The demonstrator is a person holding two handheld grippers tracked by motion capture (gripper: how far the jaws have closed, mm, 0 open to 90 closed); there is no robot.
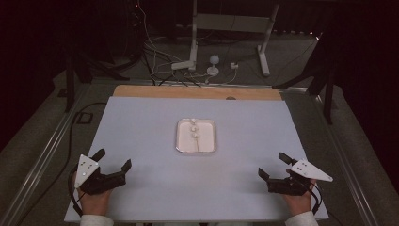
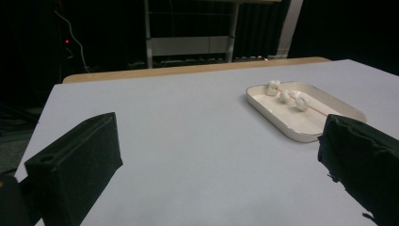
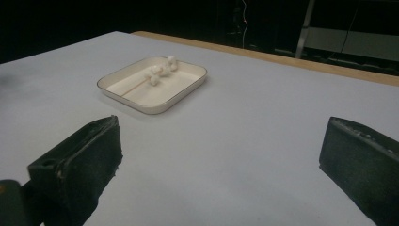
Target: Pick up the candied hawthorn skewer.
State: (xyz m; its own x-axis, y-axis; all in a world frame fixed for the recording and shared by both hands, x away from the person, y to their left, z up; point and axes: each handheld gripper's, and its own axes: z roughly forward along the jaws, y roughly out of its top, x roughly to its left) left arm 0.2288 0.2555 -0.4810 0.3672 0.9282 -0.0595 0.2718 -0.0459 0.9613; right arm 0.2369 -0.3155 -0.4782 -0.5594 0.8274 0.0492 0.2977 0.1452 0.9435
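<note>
White tray (image 1: 181, 141) mid-table; marshmallow skewer (image 1: 195, 134) lying inside.

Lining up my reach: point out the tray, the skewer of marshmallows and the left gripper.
tray (image 1: 181, 141), high view, left rim.
skewer of marshmallows (image 2: 285, 96), left gripper view, middle marshmallow.
left gripper (image 1: 112, 159), high view, midway between its fingertips.

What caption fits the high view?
Two open grippers, left gripper and right gripper, rest apart from a tray holding a marshmallow skewer.

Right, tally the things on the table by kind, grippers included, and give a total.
White tray: 1
Wooden skewer: 1
White marshmallows on the skewer: 3
Grippers: 2, left gripper and right gripper, both open and holding nothing
Total: 7
</note>
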